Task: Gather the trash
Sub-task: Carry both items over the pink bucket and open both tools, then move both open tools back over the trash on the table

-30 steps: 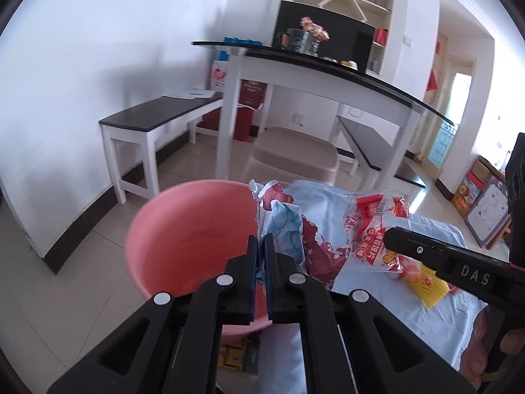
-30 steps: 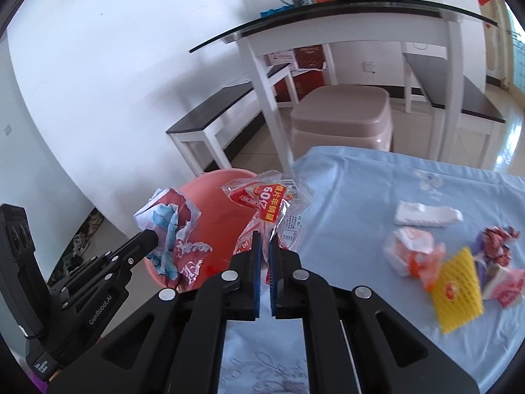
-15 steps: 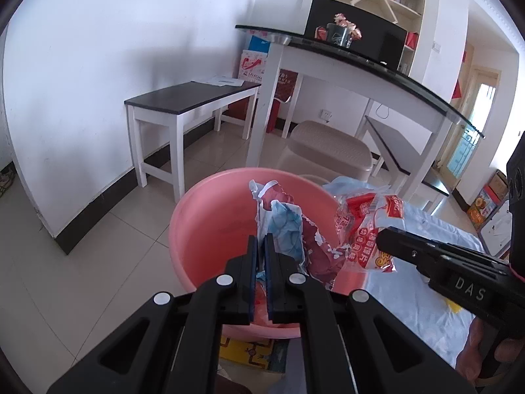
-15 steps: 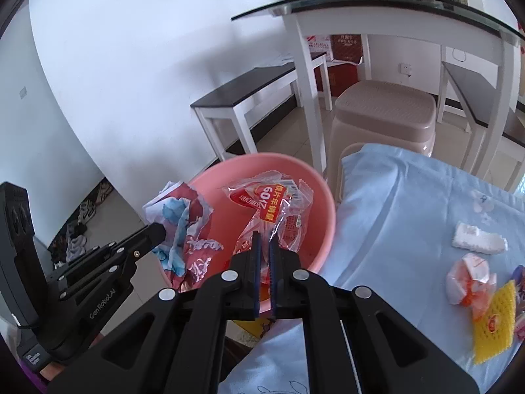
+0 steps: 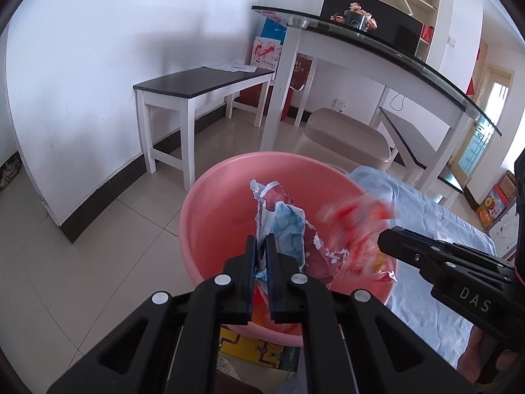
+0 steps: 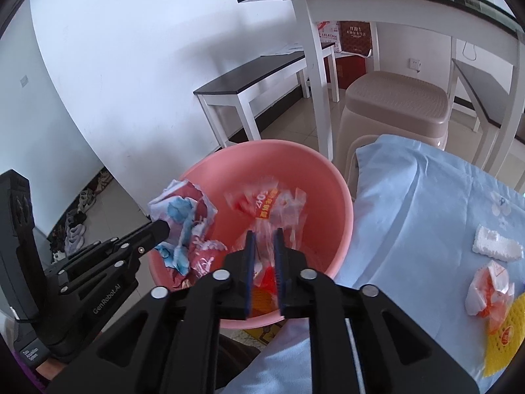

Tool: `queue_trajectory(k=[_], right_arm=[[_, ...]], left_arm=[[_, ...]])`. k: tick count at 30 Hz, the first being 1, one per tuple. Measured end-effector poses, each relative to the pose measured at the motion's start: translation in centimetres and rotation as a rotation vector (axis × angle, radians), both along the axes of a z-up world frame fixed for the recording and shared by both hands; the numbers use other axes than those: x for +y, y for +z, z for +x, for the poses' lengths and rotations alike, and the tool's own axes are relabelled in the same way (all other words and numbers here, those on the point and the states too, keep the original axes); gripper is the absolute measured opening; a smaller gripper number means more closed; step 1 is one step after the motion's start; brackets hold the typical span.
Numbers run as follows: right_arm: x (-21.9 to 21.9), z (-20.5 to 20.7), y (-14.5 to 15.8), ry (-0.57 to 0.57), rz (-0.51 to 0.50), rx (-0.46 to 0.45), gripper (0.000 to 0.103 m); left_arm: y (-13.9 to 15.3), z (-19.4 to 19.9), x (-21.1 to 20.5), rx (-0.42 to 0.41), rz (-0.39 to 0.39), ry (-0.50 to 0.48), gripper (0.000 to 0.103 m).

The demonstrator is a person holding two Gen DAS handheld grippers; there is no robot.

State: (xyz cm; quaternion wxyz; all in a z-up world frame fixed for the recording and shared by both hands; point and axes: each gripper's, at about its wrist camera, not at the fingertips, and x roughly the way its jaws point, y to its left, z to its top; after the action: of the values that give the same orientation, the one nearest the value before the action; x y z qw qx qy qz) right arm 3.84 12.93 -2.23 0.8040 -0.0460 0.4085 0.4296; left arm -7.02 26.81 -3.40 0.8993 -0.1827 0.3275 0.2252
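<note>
Two wrappers are over the pink basin (image 5: 210,216) at this inspection. We find the left gripper (image 5: 261,246) pinching a crumpled blue-and-red wrapper (image 5: 288,226); its jaws have just eased slightly apart, yet the wrapper stands upright between the pads and has not dropped. Ahead of the right gripper (image 6: 264,246) a clear packet (image 6: 272,207) with red printing is blurred, which we read as falling. That gripper's jaws have just been opening and now stand spread, with only the packet's clear tail between them and no pad pressing on it.

We judge both grippers are angled down over the basin so that released trash lands inside; red and yellow scraps already lie at its bottom, below the fingertips.

To the right of the right gripper, on the blue cloth (image 6: 426,203), trash remains: a white wad (image 6: 495,246), an orange-and-white wrapper (image 6: 489,292) and a yellow mesh piece (image 6: 505,338).

Legible writing: "DAS" on the right gripper's side as the left camera sees it, "GenRobot.AI" on the left gripper's side as the right camera sees it, and "LELECHA" on a bag (image 5: 265,54) well beyond the basin. The packet's red label cannot be read.
</note>
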Motion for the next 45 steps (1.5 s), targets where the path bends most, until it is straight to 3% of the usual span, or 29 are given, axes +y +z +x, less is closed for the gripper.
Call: queue_trajectory(k=[3,6,11,14,22,30,45], right_arm=[[-0.1,0.2,-0.1,0.005,0.009,0.008,0.023],[-0.2,0.0,-0.2,0.006,0.007,0.002,0.023],[-0.4,-0.3,0.2,0.007,0.015,-0.007,0.025],[-0.7,-0.5,0.6,0.007,0.024,-0.015,0.032],[-3.0,-1.2,1.8,-0.014,0.051,-0.039,0.032],[-7.6,-2.2,2.8,-0.071,0.033,-0.113,0.032],[-18.3,-2.3,2.0,-0.223,-0.020,-0.127,0.032]], left_arm=[[-0.2,0.1,0.0,0.003,-0.004,0.007,0.006],[0.0,0.0,0.1,-0.005,-0.009,0.006,0.010],[0.6,-0.3,-0.2,-0.018,0.001,0.021,0.035],[1.2,-0.5,-0.5,-0.033,0.006,0.014,0.036],[3.1,-1.2,-2.3,-0.093,0.029,-0.045,0.038],[4.7,-1.1,-5.0,-0.160,0.002,-0.113,0.038],[4.4,2.0,-12.7,-0.139,0.016,-0.299,0.038]])
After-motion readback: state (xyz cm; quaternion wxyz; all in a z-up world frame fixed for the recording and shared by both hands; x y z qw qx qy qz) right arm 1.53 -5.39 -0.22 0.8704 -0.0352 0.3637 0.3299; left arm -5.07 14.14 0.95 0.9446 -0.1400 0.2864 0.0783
